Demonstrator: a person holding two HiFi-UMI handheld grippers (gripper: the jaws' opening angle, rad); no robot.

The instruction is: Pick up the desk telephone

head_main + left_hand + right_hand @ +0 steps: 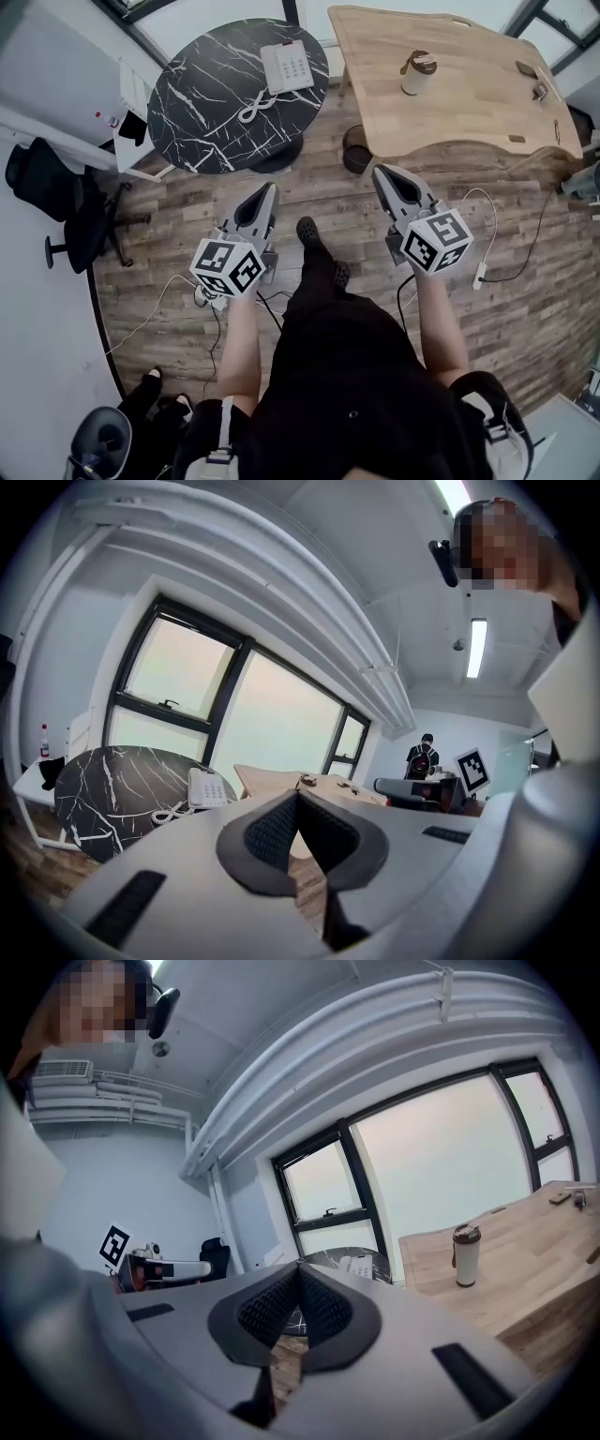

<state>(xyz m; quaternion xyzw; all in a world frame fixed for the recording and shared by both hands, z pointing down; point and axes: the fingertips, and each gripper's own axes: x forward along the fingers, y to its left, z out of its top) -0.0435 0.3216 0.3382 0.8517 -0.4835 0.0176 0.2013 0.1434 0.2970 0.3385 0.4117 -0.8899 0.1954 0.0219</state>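
A white desk telephone (287, 67) with a coiled cord lies at the far side of a round black marble table (206, 103); the left gripper view shows the telephone (206, 787) on the same table (112, 794), and the right gripper view shows it (358, 1265) past the jaw tips. My left gripper (268, 192) is shut and empty, held over the wooden floor well short of the table. My right gripper (384, 175) is shut too, with nothing in it, near the front edge of the wooden desk (469, 103).
A lidded cup (417, 73) stands on the wooden desk, with small items at its right end. A dark round bin (355, 150) sits on the floor between table and desk. A black office chair (56, 202) is at the left. Cables trail across the floor.
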